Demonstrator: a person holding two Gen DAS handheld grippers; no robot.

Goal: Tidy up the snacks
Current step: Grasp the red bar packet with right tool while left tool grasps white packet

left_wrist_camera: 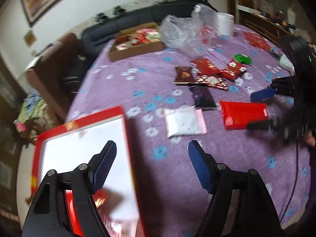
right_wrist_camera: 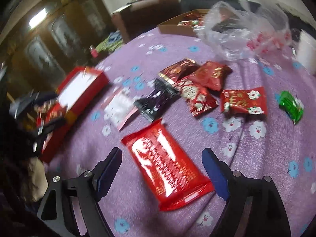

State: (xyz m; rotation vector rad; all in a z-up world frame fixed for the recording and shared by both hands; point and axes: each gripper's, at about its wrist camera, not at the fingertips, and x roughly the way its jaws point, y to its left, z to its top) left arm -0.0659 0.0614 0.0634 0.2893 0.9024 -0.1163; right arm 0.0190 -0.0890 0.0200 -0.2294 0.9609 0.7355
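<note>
1. You can read no text on any packet; the frames are blurred by motion.
2. The large red packet [right_wrist_camera: 167, 169] nearest your right-hand view carries white print and dense small lettering, all illegible.
3. The red packet with white flowers [right_wrist_camera: 244, 101] bears gold characters, too smeared for you to make out.
4. The dark purple packet [right_wrist_camera: 156, 100] shows pale marks only, nothing you can read.
5. The red box [left_wrist_camera: 83, 154] in your left-hand view has a plain white inside and yellowish marks on its rim, unreadable.
</note>
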